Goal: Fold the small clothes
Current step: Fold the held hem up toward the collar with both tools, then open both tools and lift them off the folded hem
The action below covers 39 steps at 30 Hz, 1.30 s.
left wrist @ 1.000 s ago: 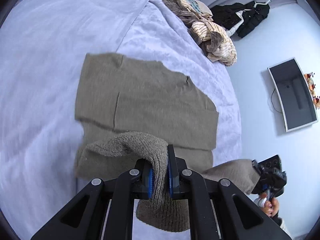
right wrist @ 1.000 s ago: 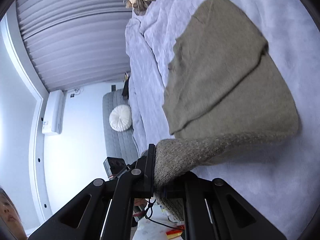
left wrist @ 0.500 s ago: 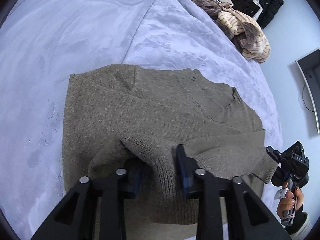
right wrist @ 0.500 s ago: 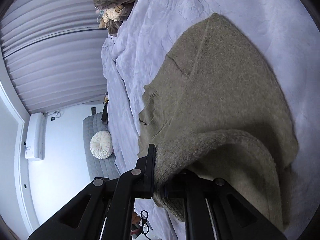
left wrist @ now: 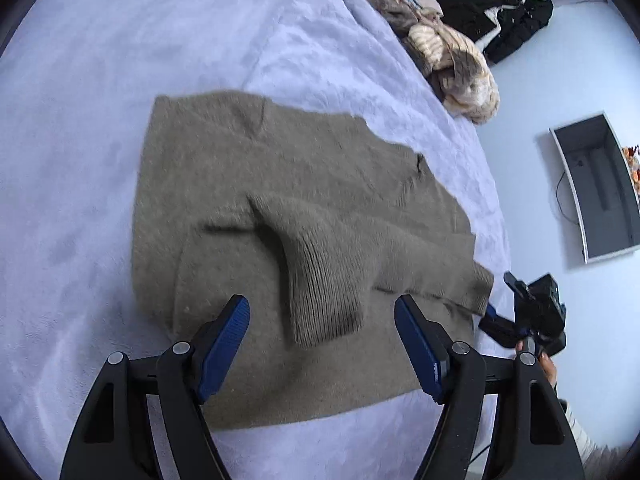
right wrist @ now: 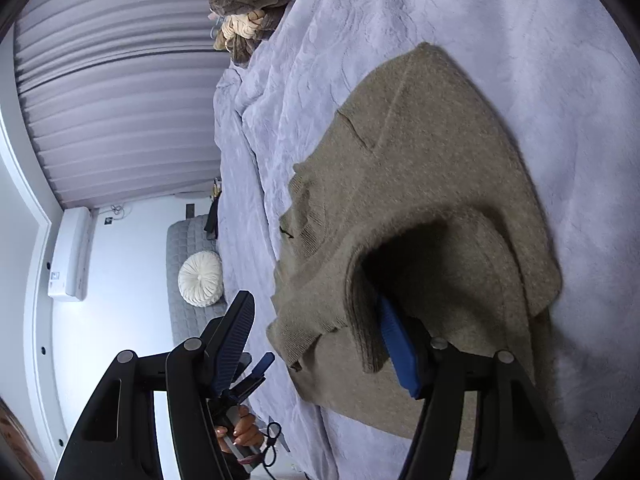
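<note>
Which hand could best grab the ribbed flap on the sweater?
Probably left: the left gripper, jaws just opening, points at the ribbed flap lying between them on the sweater, not pinched.

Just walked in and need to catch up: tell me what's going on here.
A person with a two-finger tool in each hand is folding an olive-brown knit sweater on a lavender bedspread. The bottom hem has been brought up over the body. Both tools have just been opening: the left tool stands open with the ribbed hem lying loose between its fingers, and the right tool is open too, one finger tucked under the fold's edge. A pile of other clothes waits at the bed's far edge.
</note>
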Motion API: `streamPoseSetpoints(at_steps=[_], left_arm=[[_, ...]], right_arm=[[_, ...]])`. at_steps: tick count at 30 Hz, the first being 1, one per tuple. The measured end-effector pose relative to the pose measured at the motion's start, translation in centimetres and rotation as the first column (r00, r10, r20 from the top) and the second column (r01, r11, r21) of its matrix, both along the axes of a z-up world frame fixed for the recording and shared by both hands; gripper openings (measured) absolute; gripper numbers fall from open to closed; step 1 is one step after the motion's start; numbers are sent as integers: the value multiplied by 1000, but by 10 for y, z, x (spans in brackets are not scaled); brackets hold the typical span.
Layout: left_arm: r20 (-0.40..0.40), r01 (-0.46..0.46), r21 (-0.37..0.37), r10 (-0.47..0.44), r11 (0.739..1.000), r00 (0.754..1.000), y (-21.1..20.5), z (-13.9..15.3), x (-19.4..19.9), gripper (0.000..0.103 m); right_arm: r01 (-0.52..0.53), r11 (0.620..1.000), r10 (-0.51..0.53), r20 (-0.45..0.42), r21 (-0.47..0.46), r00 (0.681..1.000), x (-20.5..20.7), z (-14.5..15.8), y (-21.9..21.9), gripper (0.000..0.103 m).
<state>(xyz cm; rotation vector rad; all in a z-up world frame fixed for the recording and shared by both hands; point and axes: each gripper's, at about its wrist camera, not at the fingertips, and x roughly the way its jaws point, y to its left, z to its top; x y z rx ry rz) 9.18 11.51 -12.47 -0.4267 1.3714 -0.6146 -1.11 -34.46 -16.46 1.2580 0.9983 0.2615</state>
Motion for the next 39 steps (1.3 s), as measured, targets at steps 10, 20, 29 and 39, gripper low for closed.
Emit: streamPoseSetpoints(at_steps=[10,20,29,39], left_arm=[[160,-52,34,46,998,986,-63,2,43,75],[301,-137,182,77,974,951,-41,36,70,75],[235,-101,363,14,926,972,-52,-24,56,75],[168,-75,312,22,947,986,15,2,22,75]], right_arm=[[-6,995,11,54,-98,998,51,13,11,13],[7,963,9,58,-271,998,62,46,-8,51],[-123,826,44,-155,-549,987,71,6,3,21],[-52,901,28,-60,-431,998,15,44,12,57]])
